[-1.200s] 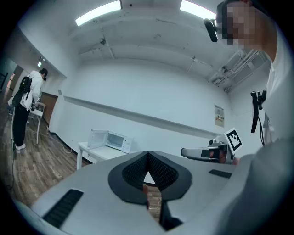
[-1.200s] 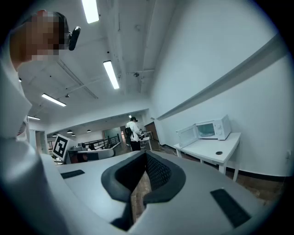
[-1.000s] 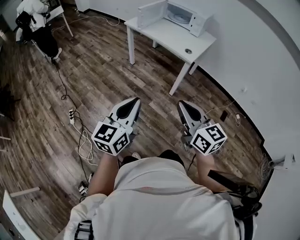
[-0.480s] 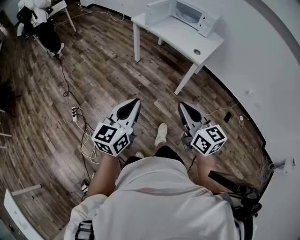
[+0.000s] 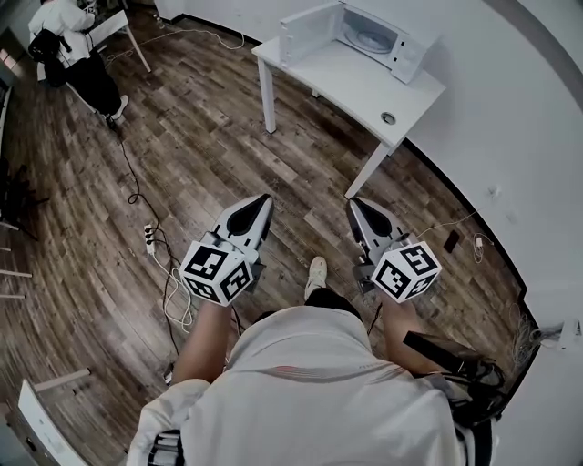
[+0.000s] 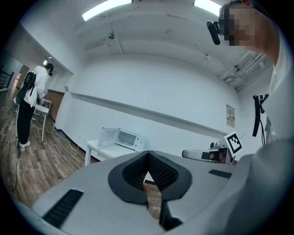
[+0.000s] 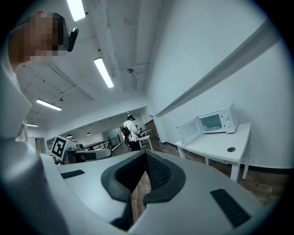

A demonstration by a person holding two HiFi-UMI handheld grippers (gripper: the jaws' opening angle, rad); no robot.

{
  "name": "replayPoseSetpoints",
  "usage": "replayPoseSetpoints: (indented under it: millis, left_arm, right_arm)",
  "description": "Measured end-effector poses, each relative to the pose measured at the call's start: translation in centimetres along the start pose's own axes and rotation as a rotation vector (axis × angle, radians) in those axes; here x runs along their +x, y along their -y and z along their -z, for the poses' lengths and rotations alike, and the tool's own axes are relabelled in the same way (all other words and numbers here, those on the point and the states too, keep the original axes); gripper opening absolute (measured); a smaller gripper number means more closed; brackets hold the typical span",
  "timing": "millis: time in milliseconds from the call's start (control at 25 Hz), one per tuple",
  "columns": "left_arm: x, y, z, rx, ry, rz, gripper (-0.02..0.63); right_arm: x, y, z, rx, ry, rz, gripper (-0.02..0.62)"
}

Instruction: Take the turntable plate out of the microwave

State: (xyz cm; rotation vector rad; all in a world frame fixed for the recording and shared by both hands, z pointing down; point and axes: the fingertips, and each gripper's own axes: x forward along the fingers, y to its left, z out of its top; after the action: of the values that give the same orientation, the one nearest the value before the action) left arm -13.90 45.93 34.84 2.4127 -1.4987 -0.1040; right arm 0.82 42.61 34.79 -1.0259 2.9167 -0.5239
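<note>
A white microwave (image 5: 373, 35) stands on a white table (image 5: 351, 86) at the top of the head view, its door swung open to the left. The glass turntable plate (image 5: 369, 38) lies inside the cavity. My left gripper (image 5: 264, 200) and right gripper (image 5: 355, 205) are held side by side over the wooden floor, well short of the table, both shut and empty. The microwave (image 6: 120, 137) also shows small and far off in the left gripper view, and the microwave (image 7: 212, 124) with its open door shows in the right gripper view.
A small round object (image 5: 389, 117) lies on the table near its front corner. Cables and a power strip (image 5: 150, 238) trail over the floor at left. A person in white (image 5: 64, 27) stands by a chair at the far left. A white wall (image 5: 510, 118) runs along the right.
The table and microwave have shifted right and down in the head view as I walk towards them. A shoe has come into view between the grippers. Both grippers stay shut.
</note>
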Motion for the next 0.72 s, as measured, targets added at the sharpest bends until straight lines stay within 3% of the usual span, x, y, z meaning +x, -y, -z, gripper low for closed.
replayPoseSetpoints:
  millis: [720]
  left_arm:
    - [22.3, 0.3, -4.1, 0.033, -0.017, 0.028, 0.011]
  right_arm:
    - [5.9, 19.9, -8.0, 0.011, 0.005, -0.003, 0.005]
